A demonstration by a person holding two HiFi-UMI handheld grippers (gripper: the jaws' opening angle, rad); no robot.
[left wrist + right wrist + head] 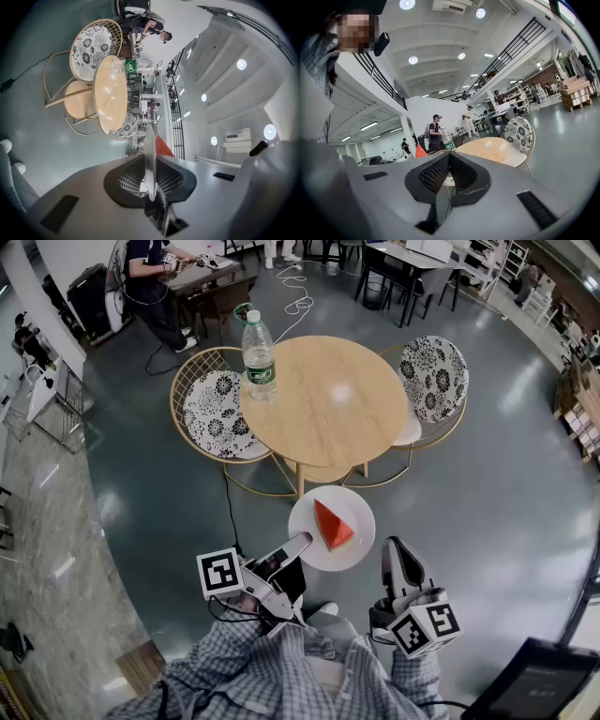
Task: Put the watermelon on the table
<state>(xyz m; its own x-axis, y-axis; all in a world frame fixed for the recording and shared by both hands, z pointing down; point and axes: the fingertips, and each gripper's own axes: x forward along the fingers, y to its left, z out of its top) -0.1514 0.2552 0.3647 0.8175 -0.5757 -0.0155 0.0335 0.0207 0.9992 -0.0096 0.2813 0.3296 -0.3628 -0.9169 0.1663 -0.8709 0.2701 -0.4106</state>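
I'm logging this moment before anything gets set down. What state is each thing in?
left gripper, shut on the plate's rim
right gripper, shut, nothing between its jaws
plate, held in the air, short of the table
watermelon slice, lying on the plate
water bottle, upright on the table
table, bears only the water bottle
chairs, unoccupied, drawn up to the table

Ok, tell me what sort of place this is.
Probably a big open lounge or cafe-style workspace: a round table with patterned chairs, and a mezzanine railing under a high ceiling with round lights.
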